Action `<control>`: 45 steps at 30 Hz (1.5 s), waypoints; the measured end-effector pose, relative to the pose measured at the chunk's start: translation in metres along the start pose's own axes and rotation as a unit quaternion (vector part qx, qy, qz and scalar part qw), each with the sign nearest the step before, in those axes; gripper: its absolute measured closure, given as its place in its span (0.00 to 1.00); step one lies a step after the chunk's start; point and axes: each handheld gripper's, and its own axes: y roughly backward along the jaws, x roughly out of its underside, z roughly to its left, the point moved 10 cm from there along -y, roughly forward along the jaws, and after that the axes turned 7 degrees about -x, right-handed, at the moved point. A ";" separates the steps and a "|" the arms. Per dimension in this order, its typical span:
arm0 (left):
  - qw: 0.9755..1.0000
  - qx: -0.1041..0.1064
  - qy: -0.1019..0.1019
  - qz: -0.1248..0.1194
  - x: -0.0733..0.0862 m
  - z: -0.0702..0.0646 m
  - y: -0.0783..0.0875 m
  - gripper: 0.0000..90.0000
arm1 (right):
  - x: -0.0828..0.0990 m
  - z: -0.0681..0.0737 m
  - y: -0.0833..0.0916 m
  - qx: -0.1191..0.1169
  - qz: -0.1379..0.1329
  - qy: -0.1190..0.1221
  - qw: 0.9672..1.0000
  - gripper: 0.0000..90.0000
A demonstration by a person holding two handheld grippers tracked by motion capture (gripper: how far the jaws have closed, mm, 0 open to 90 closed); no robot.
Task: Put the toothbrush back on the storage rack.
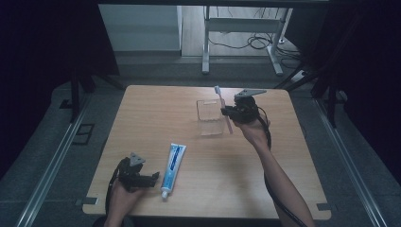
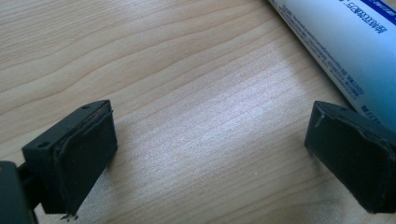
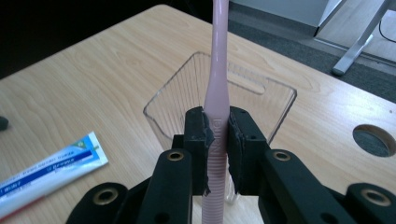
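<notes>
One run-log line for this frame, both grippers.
right gripper: shut on pink toothbrush, above clear cup | left gripper: open, on table beside toothpaste tube

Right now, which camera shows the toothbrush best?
The right gripper view: the pink toothbrush stands close up, clamped between the right tongs. The high view shows it small and thin above the clear cup.
</notes>
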 end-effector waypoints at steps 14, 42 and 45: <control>1.000 0.000 0.000 0.000 0.000 0.000 0.000 0.03 | -0.018 -0.004 -0.006 -0.001 -0.026 -0.014 1.000 0.87; 1.000 -0.001 0.000 0.000 0.000 0.000 0.000 0.03 | -0.041 -0.007 -0.019 -0.004 -0.060 -0.035 0.998 0.87; 1.000 -0.001 0.000 0.000 0.000 0.000 0.000 0.03 | -0.045 -0.008 -0.020 -0.001 -0.063 -0.034 0.997 0.87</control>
